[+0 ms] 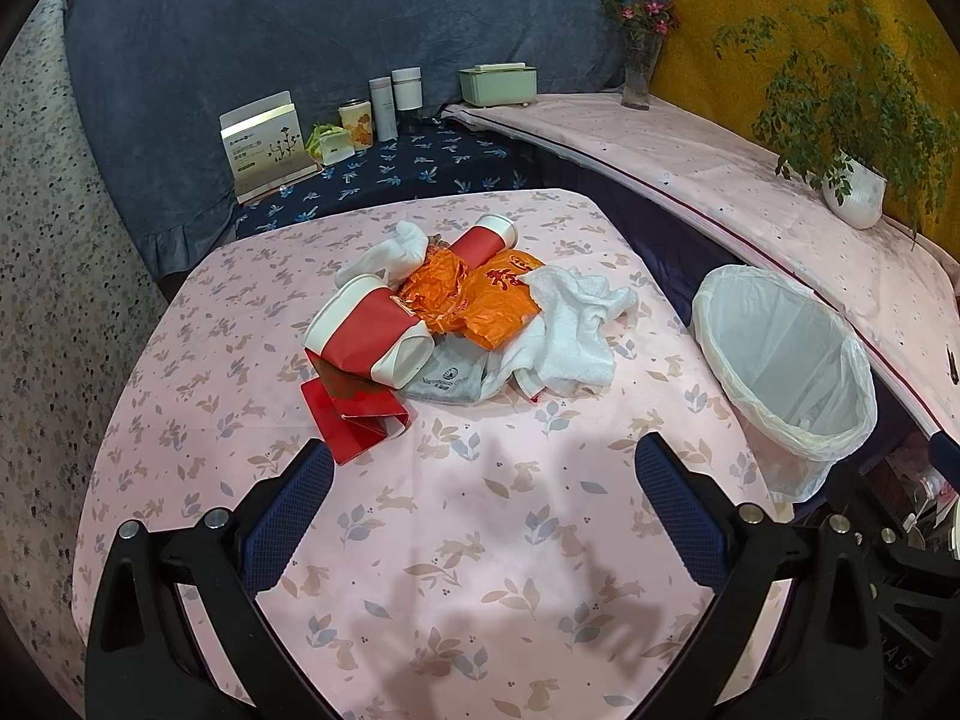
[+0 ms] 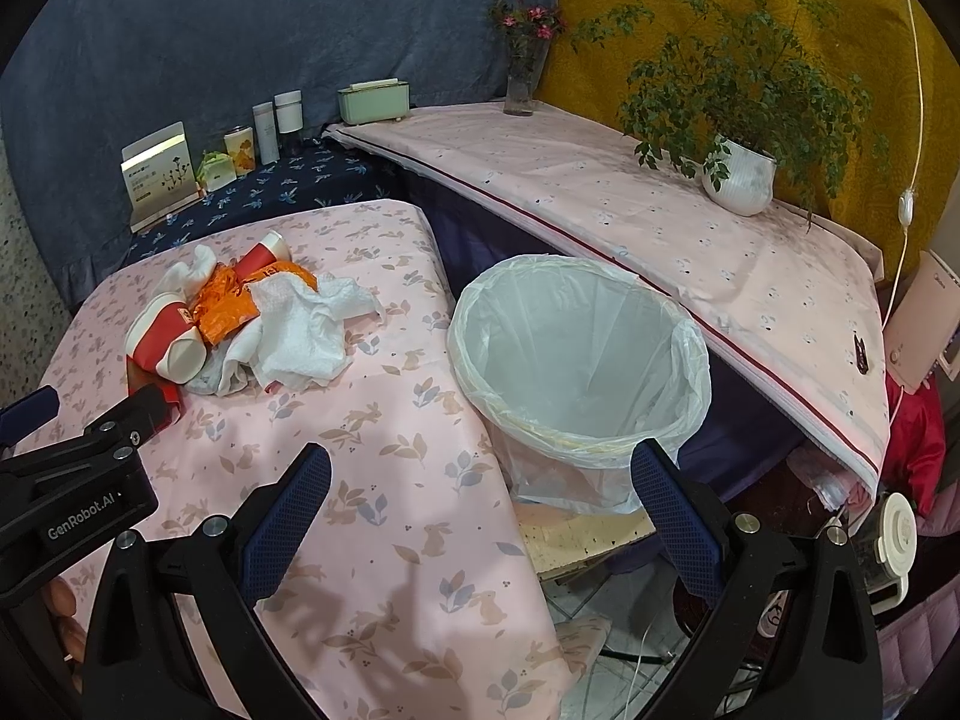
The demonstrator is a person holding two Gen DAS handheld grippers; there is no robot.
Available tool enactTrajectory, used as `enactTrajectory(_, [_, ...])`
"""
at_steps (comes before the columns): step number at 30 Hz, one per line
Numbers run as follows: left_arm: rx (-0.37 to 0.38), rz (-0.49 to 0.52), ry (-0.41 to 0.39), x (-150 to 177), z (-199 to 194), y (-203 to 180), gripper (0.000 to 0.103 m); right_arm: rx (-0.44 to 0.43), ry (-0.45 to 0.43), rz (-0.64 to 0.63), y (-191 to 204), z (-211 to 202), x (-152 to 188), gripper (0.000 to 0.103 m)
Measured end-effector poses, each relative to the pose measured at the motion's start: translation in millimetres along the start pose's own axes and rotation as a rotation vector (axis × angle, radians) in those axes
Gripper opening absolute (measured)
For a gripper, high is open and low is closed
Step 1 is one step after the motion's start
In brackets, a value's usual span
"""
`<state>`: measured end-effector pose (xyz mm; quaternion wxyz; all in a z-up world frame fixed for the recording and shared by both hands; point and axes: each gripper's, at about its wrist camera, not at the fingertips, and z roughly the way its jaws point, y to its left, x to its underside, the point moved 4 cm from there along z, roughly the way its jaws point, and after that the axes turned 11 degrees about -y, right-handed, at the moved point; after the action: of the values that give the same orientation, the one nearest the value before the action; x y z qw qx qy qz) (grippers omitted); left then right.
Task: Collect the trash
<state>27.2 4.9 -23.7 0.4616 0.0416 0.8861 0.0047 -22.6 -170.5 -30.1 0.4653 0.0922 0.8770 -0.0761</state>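
Note:
A heap of trash lies on the pink rabbit-print table (image 1: 480, 540): two red and white paper cups (image 1: 372, 330) (image 1: 486, 237), an orange plastic bag (image 1: 474, 294), crumpled white tissues (image 1: 570, 330), a grey wrapper (image 1: 447, 381) and a folded red paper (image 1: 354, 420). The white-lined bin (image 1: 786, 360) (image 2: 576, 360) stands off the table's right edge and looks empty. My left gripper (image 1: 483, 471) hovers open over the table just short of the heap. My right gripper (image 2: 480, 480) is open above the table's right edge, in front of the bin. The heap (image 2: 252, 318) appears far left in the right wrist view.
Behind the table, a dark blue cloth carries a card stand (image 1: 270, 144), a tin and bottles (image 1: 393, 99). A pink-covered ledge (image 2: 630, 210) on the right bears a green box (image 2: 373, 99), a flower vase (image 2: 522, 78) and a potted plant (image 2: 741, 171). Clutter lies on the floor below.

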Motion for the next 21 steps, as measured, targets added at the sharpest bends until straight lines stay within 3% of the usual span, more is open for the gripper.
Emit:
enactTrajectory(10, [0.007,-0.007,-0.001,-3,3,5,0.096,0.004,-0.011,-0.001,1,3,-1,0.096])
enactTrajectory(21, [-0.006,-0.033,0.026,4,31,32,0.096,-0.006,-0.005,0.018,8,17,-4,0.096])
